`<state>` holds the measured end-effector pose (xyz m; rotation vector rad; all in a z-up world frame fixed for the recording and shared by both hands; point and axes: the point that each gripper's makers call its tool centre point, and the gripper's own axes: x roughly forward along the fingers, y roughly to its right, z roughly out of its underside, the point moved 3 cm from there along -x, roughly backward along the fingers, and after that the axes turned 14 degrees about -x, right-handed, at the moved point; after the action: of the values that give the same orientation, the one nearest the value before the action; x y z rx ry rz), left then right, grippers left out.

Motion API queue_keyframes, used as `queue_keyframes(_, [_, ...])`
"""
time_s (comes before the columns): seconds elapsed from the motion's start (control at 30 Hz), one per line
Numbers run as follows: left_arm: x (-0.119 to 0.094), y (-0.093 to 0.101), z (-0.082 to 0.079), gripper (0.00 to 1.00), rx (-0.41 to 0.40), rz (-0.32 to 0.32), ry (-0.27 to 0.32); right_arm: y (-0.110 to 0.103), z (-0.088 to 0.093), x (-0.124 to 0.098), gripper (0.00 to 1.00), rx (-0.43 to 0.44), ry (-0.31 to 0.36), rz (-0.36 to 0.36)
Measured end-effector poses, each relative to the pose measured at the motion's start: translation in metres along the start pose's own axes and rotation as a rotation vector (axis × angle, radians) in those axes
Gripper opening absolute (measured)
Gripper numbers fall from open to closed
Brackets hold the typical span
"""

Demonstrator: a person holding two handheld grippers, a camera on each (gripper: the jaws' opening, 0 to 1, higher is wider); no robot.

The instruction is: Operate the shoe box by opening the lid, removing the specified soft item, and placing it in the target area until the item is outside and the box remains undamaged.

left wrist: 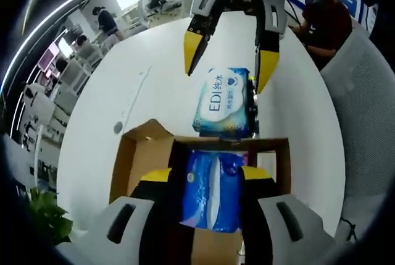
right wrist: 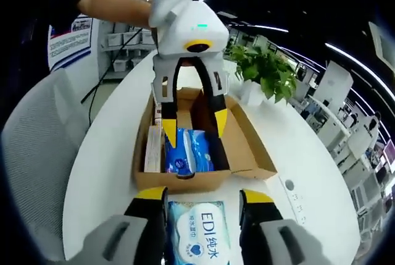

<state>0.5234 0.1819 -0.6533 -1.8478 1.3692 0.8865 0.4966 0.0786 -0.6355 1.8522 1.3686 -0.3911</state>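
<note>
An open brown shoe box (left wrist: 143, 157) (right wrist: 247, 147) sits on the white round table (left wrist: 154, 92). Inside it lies a blue soft tissue pack (left wrist: 210, 197) (right wrist: 188, 151), creased down its middle, and my left gripper (left wrist: 207, 175) (right wrist: 194, 132) is shut on it, reaching down into the box. A second pack, light blue and printed "EDI" (left wrist: 223, 101) (right wrist: 197, 234), lies flat on the table just outside the box's end wall. My right gripper (right wrist: 203, 196) (left wrist: 225, 79) hovers over that pack, open, with its jaws spread wider than the pack.
A pale flat item (right wrist: 153, 147) stands along one inner wall of the box. A potted plant (right wrist: 265, 70) (left wrist: 46, 215) stands on the table beyond the box. Grey mesh chairs (left wrist: 370, 123) (right wrist: 37, 154) and a seated person (left wrist: 321, 24) flank the table.
</note>
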Motion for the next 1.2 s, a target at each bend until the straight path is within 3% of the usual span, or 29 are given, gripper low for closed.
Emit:
queue_keyframes(0.23, [-0.004,-0.006,0.022,0.40,-0.038,-0.012,-0.018,0.000,-0.013,0.021,0.35,-0.028,-0.009,-0.009])
queue_keyframes(0.53, [0.001,-0.009,0.041,0.32,-0.045,-0.017,-0.021,0.001,-0.021,0.046,0.28,-0.047,-0.027,-0.011])
queue_keyframes(0.83, [0.011,-0.023,0.058,0.22,-0.071,-0.082,-0.030,-0.004,-0.020,0.073,0.20,-0.107,-0.108,-0.006])
queue_keyframes(1.0, [0.016,-0.026,0.062,0.20,-0.082,-0.085,-0.037,-0.005,-0.013,0.089,0.20,-0.141,-0.171,-0.001])
queue_keyframes(1.07, [0.018,-0.026,0.062,0.20,-0.085,-0.082,-0.034,-0.002,-0.011,0.092,0.19,-0.215,-0.207,0.010])
queue_keyframes(1.2, [0.022,-0.030,0.065,0.20,-0.092,-0.082,-0.032,-0.006,-0.013,0.102,0.18,-0.217,-0.220,-0.002])
